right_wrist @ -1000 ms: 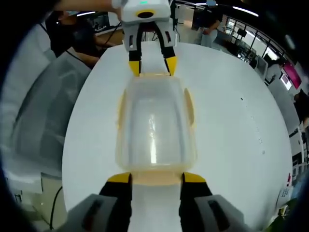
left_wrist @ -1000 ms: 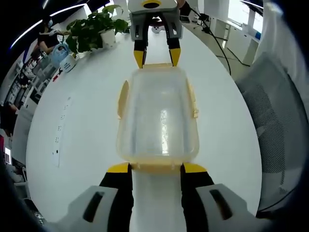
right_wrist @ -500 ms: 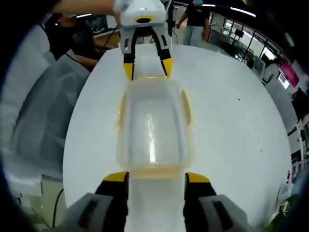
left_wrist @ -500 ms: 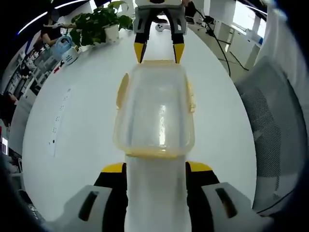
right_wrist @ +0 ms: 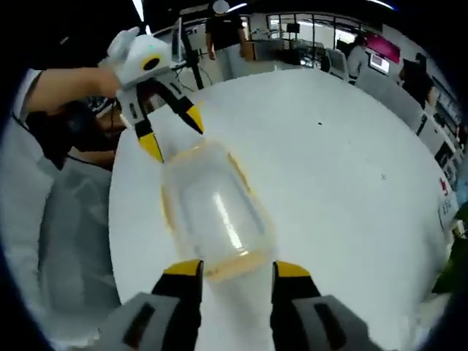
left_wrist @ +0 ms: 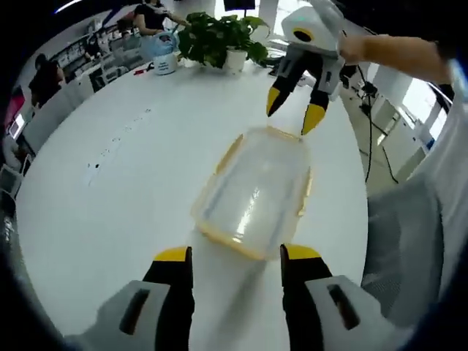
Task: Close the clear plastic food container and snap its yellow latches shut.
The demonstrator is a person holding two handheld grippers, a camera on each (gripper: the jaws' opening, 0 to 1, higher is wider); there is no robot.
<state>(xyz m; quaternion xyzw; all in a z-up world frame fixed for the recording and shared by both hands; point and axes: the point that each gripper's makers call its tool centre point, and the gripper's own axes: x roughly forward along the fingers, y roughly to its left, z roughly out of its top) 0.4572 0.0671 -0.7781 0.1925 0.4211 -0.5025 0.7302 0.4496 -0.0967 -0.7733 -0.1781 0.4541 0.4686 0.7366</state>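
A clear plastic container (left_wrist: 254, 194) with a yellow rim lies flat on a round white table (left_wrist: 110, 183), lid on top. In the left gripper view its long axis runs from the near left up to the far right, one short end just ahead of the left gripper (left_wrist: 235, 254) and the other pointing at the right gripper (left_wrist: 291, 115). The left gripper's jaws stand apart, with the near end of the container just beyond their yellow tips. The right gripper, held by a hand (left_wrist: 356, 48) at the far end, has its jaws apart too, tips just past the far rim; I cannot tell whether they touch it.

In the right gripper view the container (right_wrist: 210, 212) slants from the right gripper (right_wrist: 229, 269) toward the far left, where the left gripper (right_wrist: 172, 130) hangs. A potted plant (left_wrist: 223, 36) stands at the far edge of the table.
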